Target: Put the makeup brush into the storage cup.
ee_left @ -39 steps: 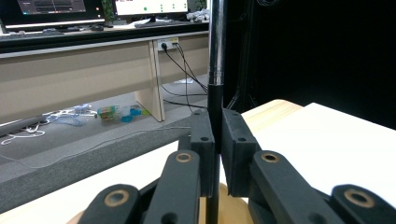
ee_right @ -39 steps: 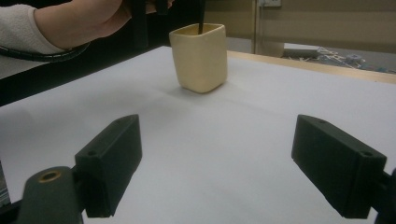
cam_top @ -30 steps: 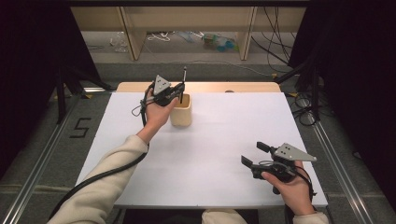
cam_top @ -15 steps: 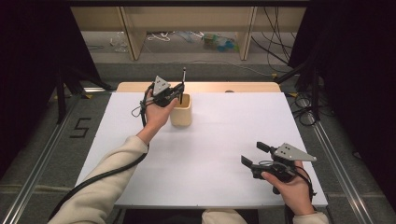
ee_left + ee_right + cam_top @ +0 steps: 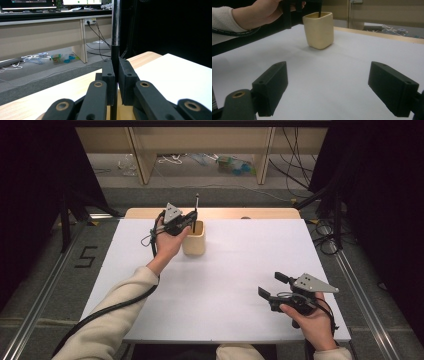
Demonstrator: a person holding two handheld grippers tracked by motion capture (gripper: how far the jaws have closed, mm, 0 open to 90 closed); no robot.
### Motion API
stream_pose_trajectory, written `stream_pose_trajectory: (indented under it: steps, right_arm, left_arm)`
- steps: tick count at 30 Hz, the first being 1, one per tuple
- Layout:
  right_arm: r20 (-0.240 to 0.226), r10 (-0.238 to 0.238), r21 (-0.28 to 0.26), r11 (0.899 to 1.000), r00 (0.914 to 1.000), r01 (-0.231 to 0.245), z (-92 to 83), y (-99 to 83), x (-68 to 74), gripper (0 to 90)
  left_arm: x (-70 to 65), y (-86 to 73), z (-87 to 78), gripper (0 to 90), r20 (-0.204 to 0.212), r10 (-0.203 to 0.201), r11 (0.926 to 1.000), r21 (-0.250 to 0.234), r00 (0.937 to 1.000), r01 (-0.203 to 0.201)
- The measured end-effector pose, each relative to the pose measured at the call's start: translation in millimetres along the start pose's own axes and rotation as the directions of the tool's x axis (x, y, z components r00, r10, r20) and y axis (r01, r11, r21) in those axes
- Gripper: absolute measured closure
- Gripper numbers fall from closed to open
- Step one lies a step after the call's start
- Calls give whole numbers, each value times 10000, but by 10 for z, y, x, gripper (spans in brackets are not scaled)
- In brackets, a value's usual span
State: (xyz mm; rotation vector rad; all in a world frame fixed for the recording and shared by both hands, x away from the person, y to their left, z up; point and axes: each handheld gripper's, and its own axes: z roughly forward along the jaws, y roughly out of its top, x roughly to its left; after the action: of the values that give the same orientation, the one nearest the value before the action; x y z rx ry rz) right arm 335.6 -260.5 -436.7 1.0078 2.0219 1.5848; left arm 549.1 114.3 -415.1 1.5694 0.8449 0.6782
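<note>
Wide-apart fingers (image 5: pixel 272 86) face a cream cup (image 5: pixel 319 30) holding perhaps a dark rod (image 5: pixel 319 13).

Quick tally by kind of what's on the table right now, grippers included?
Grippers: 2, the left gripper shut on the pen, the right gripper open
Cups: 1, the cream cup
Pens: 1, the dark pen standing upright in the cup
Total: 4

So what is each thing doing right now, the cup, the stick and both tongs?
Left tongs: shut on the pen, above the cup.
Pen: upright, its lower end down inside the cup.
Cup: standing upright on the white table, mouth open.
Right tongs: open, nothing between them, apart from the cup.
</note>
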Motion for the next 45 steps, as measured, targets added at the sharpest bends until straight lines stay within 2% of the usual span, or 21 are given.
stream_pose_trajectory:
  steps: [45]
  right_arm:
    - [-129,86,112,9999,9999,-84,0,-2,8,172]
  left_arm:
    - [-15,-98,-2,838,-157,-94,9999,77,9998,95]
